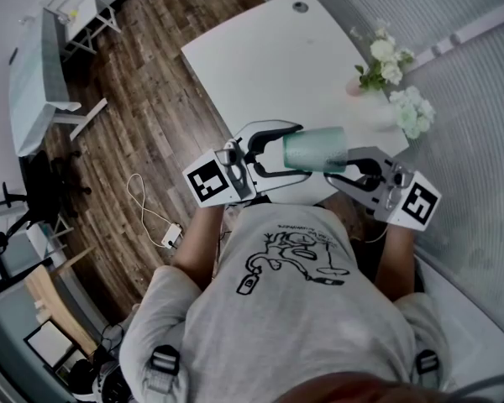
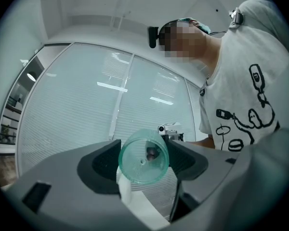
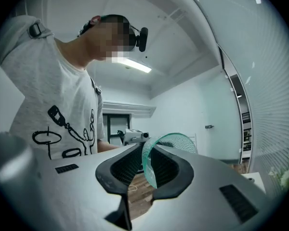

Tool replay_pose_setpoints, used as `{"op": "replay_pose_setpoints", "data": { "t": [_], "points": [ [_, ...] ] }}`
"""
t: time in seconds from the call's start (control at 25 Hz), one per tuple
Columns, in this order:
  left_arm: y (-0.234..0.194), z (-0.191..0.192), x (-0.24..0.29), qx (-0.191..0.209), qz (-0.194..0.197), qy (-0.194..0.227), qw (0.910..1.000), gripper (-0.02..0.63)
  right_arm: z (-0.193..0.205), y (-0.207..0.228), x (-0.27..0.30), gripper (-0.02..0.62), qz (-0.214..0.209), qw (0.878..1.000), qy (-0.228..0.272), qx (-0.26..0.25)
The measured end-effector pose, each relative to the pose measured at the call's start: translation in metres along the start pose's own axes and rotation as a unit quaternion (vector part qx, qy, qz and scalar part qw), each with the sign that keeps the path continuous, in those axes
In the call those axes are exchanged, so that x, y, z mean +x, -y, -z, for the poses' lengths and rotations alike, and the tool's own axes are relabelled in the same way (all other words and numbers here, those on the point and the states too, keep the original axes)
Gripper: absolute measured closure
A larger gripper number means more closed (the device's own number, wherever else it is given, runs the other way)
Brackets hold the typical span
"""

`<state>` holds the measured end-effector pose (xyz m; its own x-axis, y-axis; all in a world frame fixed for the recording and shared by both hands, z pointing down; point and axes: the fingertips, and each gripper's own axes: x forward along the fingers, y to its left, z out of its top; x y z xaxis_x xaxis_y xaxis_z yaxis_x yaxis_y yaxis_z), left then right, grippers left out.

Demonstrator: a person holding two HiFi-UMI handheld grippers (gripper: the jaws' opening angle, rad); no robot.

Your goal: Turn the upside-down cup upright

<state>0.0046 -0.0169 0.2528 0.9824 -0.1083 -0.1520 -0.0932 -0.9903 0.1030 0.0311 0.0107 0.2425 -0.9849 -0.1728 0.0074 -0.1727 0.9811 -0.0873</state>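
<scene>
cup (image 1: pixel 316 149): translucent teal plastic, glossy, finely textured wall. left gripper (image 2: pixel 144 155), right gripper (image 3: pixel 148 165): smooth matt grey plastic shells, black ribbed pads (image 3: pixel 125 167). table (image 1: pixel 269 65): smooth matt white. floor (image 1: pixel 143 99): brown wood planks. t-shirt (image 1: pixel 286 326): soft grey cloth.

The place reads as an office or meeting room. Walls of ribbed frosted glass (image 1: pixel 462 141) partition it off. A white table (image 1: pixel 260 65) with a round cable grommet (image 1: pixel 300 7) stands on a wood-plank floor (image 1: pixel 143 99). A black office chair (image 1: pixel 55 183) and a second pale desk (image 1: pixel 34 91) sit to one side. White flowers (image 1: pixel 391 65) decorate the table, and a strip light (image 3: pixel 135 65) runs overhead.
</scene>
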Motion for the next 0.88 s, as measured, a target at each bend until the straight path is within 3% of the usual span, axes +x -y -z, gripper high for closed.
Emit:
{"op": "replay_pose_setpoints", "data": {
  "t": [0.24,0.4,0.56,0.68,0.88],
  "points": [
    [-0.005,-0.002,-0.001,0.005,-0.010,0.009,0.9999,0.304,0.009,0.003,0.003,0.445,0.028,0.998,-0.043,-0.029],
    [-0.006,-0.004,-0.002,0.006,-0.016,0.012,0.9998,0.304,0.015,0.010,0.004,0.392,0.068,0.994,-0.074,-0.050],
    [-0.010,-0.003,-0.003,0.009,-0.022,0.010,0.9997,0.304,0.019,0.020,-0.002,0.333,0.116,0.984,-0.112,-0.075],
    [-0.012,-0.002,-0.004,0.006,-0.030,0.008,0.9995,0.304,0.011,0.025,-0.003,0.291,0.141,0.980,-0.107,-0.091],
    [-0.015,0.001,-0.005,0.000,-0.040,0.003,0.9992,0.304,0.008,0.033,-0.002,0.258,0.187,0.962,-0.142,-0.141]
  ]
}}
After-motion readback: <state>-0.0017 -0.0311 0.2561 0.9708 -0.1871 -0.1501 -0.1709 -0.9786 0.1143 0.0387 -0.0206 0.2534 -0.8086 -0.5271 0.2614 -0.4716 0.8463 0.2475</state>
